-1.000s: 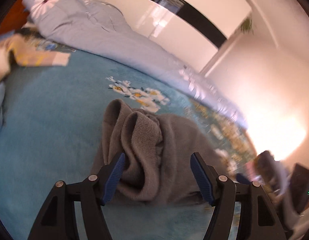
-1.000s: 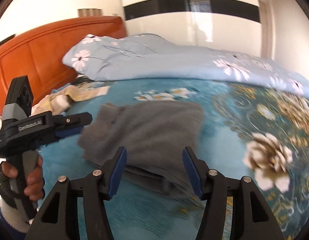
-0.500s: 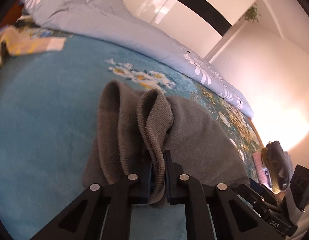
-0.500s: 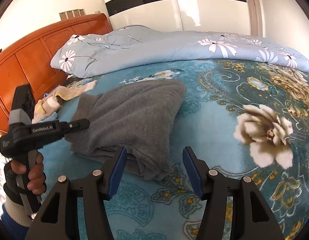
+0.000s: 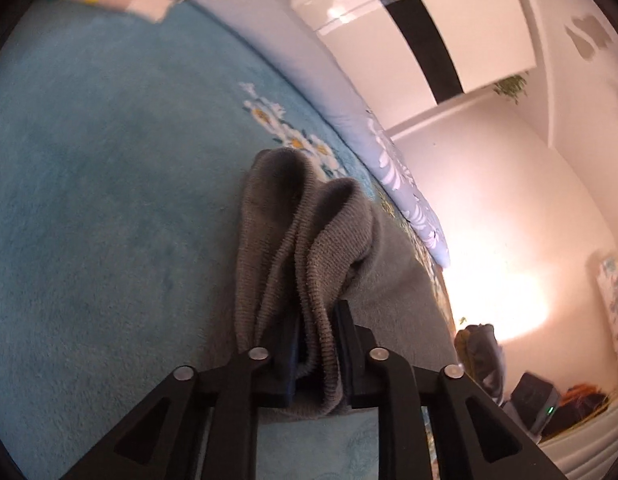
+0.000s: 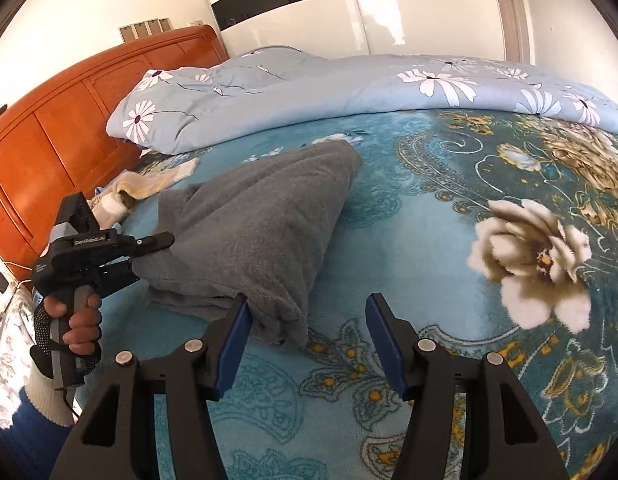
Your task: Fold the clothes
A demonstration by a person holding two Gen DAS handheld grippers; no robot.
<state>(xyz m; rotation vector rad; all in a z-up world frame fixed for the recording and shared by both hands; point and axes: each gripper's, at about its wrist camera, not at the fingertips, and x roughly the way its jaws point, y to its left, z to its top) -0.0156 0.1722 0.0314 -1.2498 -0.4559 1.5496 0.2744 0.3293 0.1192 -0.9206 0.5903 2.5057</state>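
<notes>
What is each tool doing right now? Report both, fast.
Left tool: shut on the gray garment, pinching its ribbed edge.
Right tool: open, holding nothing, beside the garment's near corner.

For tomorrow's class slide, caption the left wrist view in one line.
Left hand-held gripper pinches the ribbed edge of a grey garment on a teal floral blanket.

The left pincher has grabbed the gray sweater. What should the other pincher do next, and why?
Probably close the right gripper on the gray sweater's near corner. Its jaws are open with that corner just by the left one, while the left gripper already pinches the ribbed edge.
</notes>
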